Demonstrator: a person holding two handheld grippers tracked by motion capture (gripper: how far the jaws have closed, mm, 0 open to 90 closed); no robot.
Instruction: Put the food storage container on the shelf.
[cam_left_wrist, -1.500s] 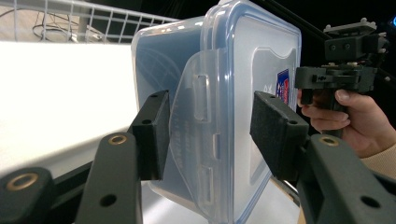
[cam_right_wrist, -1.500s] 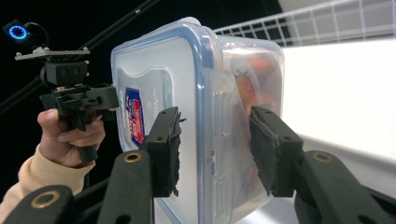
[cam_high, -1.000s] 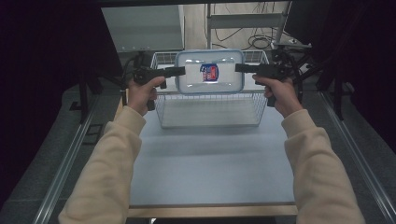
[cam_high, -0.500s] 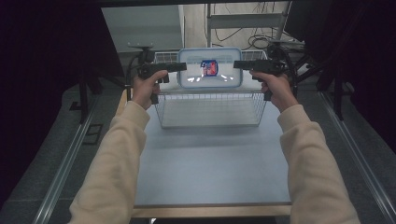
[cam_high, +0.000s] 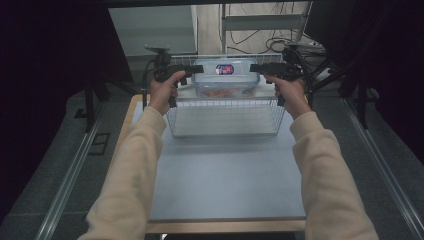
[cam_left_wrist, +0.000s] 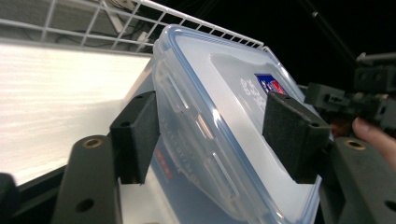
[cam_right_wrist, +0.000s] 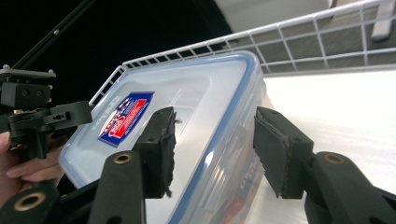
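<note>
Container (cam_high: 225, 79), clear with a blue-rimmed lid, is seen resting in the wire basket (cam_high: 225, 120), bracketed at its ends by left gripper (cam_left_wrist: 212, 140) and right gripper (cam_right_wrist: 212, 154), whose just-widening jaws straddle the lid edge without pressing.

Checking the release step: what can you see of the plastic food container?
The food container is a clear, rounded-rectangle plastic box with a blue-rimmed lid, side latch flaps and a red-and-blue label on top; something orange shows inside. It sits inside the white wire basket at its far end, lid up. The left gripper and right gripper straddle its opposite ends; their jaws have just been opening, and the fingers look clear of its walls.
</note>
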